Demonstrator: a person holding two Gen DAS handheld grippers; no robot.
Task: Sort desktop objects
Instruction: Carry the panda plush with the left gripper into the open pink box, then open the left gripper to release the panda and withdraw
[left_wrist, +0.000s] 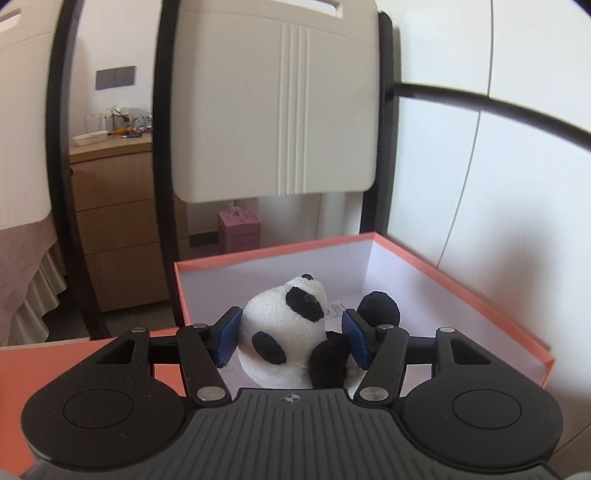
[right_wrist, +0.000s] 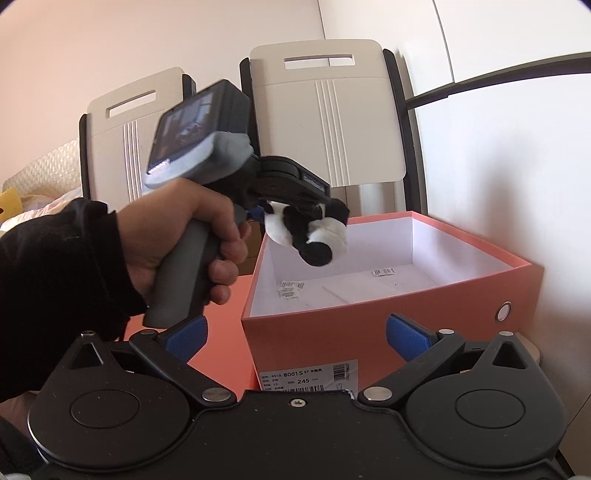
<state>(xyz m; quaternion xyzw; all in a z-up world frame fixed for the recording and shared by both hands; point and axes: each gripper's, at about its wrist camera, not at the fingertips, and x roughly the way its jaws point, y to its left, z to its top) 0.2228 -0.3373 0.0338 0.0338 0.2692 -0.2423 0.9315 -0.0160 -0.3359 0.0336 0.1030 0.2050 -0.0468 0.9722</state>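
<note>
A black-and-white panda plush (left_wrist: 291, 328) is pinched between the blue pads of my left gripper (left_wrist: 291, 334), which is shut on it. In the right wrist view the same panda plush (right_wrist: 314, 229) hangs from the left gripper (right_wrist: 306, 212) over the near left corner of an open orange shoebox (right_wrist: 388, 325) with a white inside. A hand (right_wrist: 184, 236) in a black sleeve holds that gripper's grey handle. My right gripper (right_wrist: 297, 338) stands open just in front of the box's labelled end wall, with nothing between its fingers.
The orange shoebox (left_wrist: 480, 295) holds only small paper tags on its floor. An orange lid (left_wrist: 44, 369) lies left of it. Two white chairs (right_wrist: 332, 118) with black frames stand behind, and a white wall (right_wrist: 498, 166) is close on the right. A wooden drawer unit (left_wrist: 118, 221) stands further back.
</note>
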